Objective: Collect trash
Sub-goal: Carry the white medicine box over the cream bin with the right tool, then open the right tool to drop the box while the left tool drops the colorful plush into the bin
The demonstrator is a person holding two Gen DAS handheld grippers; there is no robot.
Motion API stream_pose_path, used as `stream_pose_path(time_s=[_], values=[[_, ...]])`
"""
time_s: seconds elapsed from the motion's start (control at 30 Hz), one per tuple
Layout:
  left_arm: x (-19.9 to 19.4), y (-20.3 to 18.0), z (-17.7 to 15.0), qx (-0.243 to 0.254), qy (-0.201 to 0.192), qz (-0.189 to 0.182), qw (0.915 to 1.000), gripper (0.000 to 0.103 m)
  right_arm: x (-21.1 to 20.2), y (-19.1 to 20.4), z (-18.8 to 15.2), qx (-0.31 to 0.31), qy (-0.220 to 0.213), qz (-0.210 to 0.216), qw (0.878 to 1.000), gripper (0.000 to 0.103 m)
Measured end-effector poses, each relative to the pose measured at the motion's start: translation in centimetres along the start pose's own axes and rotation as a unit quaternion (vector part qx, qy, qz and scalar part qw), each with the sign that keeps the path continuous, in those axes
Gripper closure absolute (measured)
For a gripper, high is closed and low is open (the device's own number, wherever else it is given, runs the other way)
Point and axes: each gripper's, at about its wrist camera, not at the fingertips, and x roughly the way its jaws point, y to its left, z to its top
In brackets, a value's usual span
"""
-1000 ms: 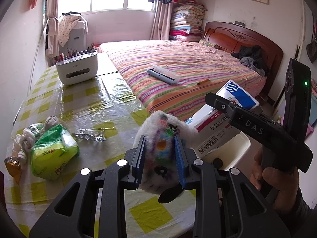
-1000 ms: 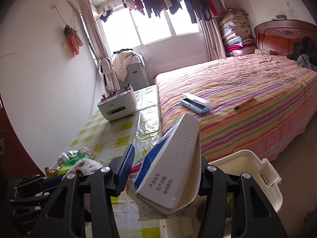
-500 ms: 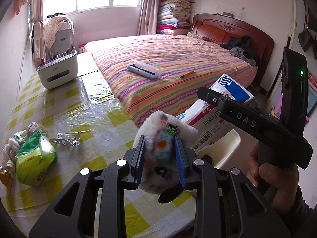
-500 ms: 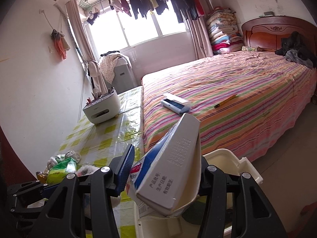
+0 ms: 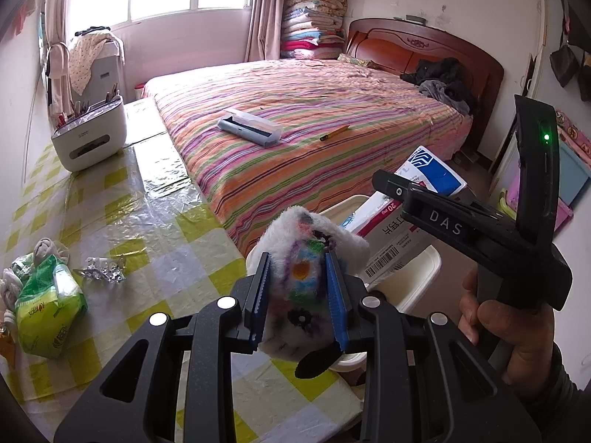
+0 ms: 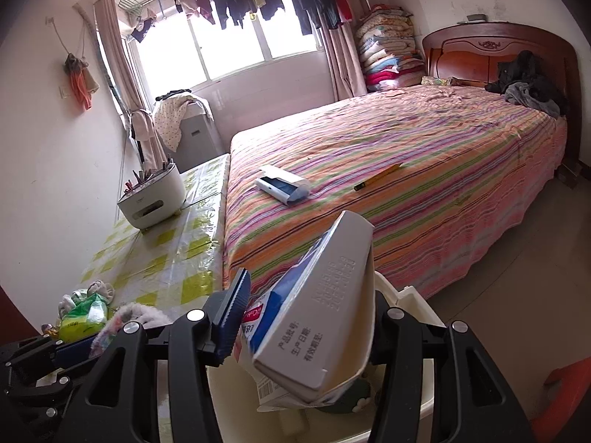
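**Both grippers loaded above the bin**

While the left gripper pinches a fluffy white object blotched with bright colours between its blue pads, the right gripper clamps a crushed white-and-blue carton, its fingers pressed into the cardboard on either side. Both loads hang over a cream plastic bin that stands just beside the corner of a table covered in a yellow-checked cloth under clear plastic. In the right wrist view the carton tilts upward over the bin's open mouth, with something dark lying inside that is too hidden to identify. Further trash lies on the table's near left side: a green plastic packet, a knotted white bundle touching it, and a crumpled foil scrap just beside them. A white holder sits at the table's far end, beside a bed with a striped cover, where a flat case and a pencil lie apart.
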Motion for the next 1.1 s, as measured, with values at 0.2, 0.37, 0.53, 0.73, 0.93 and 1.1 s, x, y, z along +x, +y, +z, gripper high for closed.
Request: stream_pose_path(time_s=[0.2, 0.37, 0.53, 0.73, 0.93, 1.1], values=[[0.7, -0.5, 0.2, 0.003, 0.005, -0.005, 1.0, 0.075, 0.0, -1.0, 0.1, 0.013, -0.006, -0.012, 1.0, 0.043], [1.4, -0.9, 0.3, 0.004, 0.01, -0.009, 0.9999, 0.074, -0.3, -1.9, 0.4, 0.03, -0.013, -0.013, 0.999, 0.034], [1.9, -1.2, 0.5, 0.005, 0.014, -0.013, 0.9998, 0.074, -1.0, -3.0, 0.8, 0.055, -0.029, -0.012, 0.998, 0.033], [2.6, -1.6, 0.8, 0.005, 0.015, -0.02, 0.9997, 0.074, -1.9, -4.1, 1.0, 0.08, -0.05, -0.014, 0.995, 0.033], [3.3, -2.6, 1.5, 0.011, 0.015, -0.024, 0.9995, 0.069, -2.4, -4.7, 1.4, 0.095, -0.064, -0.012, 0.993, 0.033], [3.6, -3.0, 2.1, 0.005, 0.008, -0.018, 0.9998, 0.04, -2.7, -4.8, 1.6, 0.099, -0.071, -0.013, 0.992, 0.033]])
